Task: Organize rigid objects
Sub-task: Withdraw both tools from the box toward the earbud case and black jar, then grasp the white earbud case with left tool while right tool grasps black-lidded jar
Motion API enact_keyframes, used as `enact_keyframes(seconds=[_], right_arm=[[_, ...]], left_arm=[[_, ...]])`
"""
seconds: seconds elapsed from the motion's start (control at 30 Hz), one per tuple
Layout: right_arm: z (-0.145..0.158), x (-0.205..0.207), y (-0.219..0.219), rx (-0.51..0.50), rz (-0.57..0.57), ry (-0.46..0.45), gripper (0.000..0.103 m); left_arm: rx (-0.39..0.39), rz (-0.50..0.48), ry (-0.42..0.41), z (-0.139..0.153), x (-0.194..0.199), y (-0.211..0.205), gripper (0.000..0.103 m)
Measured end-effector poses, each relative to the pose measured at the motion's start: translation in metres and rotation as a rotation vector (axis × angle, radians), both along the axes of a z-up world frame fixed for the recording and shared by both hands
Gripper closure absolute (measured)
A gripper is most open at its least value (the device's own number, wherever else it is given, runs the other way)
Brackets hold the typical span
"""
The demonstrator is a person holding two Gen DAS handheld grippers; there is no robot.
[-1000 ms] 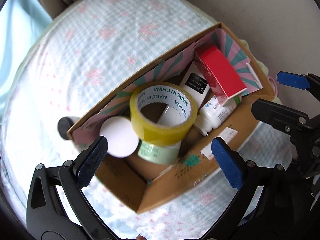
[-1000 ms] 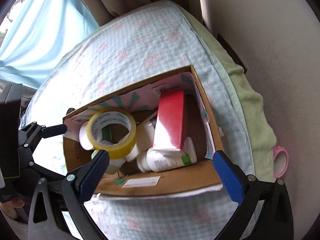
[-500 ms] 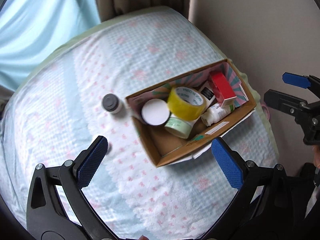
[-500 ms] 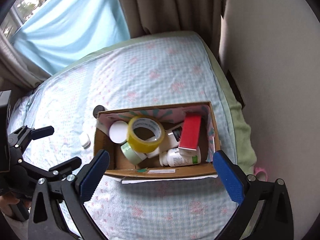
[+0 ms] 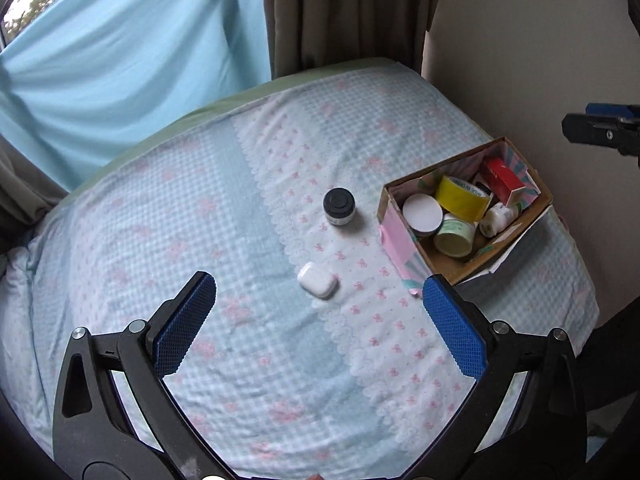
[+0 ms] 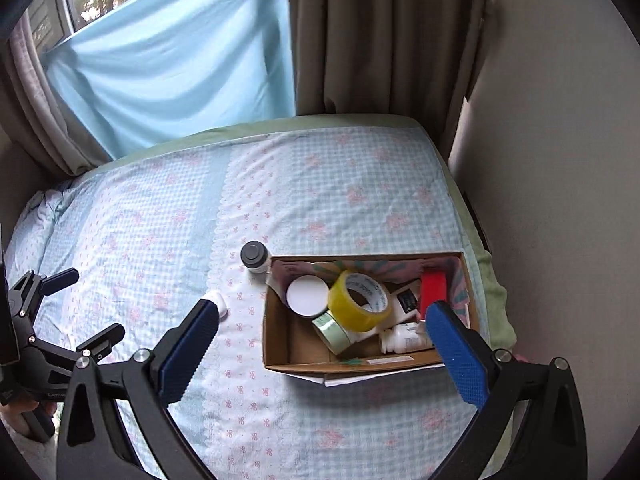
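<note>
1. Box of cardboard is the landmark for everything below. It sits on the bed near the wall-side edge, open top up.
2. Inside the box: a yellow tape roll lies tilted on top of the pile, roughly mid-box. A white lid is just beside it toward the box's window-side end, touching or nearly so.
3. A green tape roll is tucked under the yellow one, partly hidden.
4. A red carton stands at the box's wall-side end, leaning a bit. A white bottle lies on its side below it, against the box's near wall.
5. Outside the box: a jar with a dark lid stands upright on the bed, just beside the box's far window-side corner, not touching as far as I can see.
6. A white case lies flat on the bed, near the box's short end, a bit further out than the jar.
7. Left gripper hovers over the bed away from the box, fingers spread wide, nothing between them. The case sits in the gap's line of sight.
8. Right gripper hangs over the box's near side, also spread wide and holding nothing. Its right pad overlaps the red carton in view; can't tell if it touches.
</note>
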State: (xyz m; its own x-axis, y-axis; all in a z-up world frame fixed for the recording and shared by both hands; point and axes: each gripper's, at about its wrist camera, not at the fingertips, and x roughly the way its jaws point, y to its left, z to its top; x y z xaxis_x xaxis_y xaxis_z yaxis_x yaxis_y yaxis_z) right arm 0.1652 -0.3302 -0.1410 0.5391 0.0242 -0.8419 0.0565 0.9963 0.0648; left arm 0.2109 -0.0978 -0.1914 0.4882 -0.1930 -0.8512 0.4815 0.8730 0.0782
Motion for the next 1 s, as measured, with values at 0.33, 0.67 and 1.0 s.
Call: enact_keyframes(seconds=[0.33, 0.67, 1.0], right_arm=[[-0.056, 0.07, 0.063, -0.016, 0.156, 0.08, 0.0], [-0.157, 0.151, 0.094, -0.124, 0.425, 0.241, 0.0], [-0.245, 0.214, 0.126, -0.222, 0.681, 0.419, 0.001]], left_arm=[[-0.036, -0.098, 0.056, -0.1, 0.043, 0.039, 0.0], [-0.063, -0.182, 0.037, -0.207, 0.073, 0.015, 0.0], [-0.016, -0.291, 0.039, -0.273, 0.088, -0.016, 0.007]])
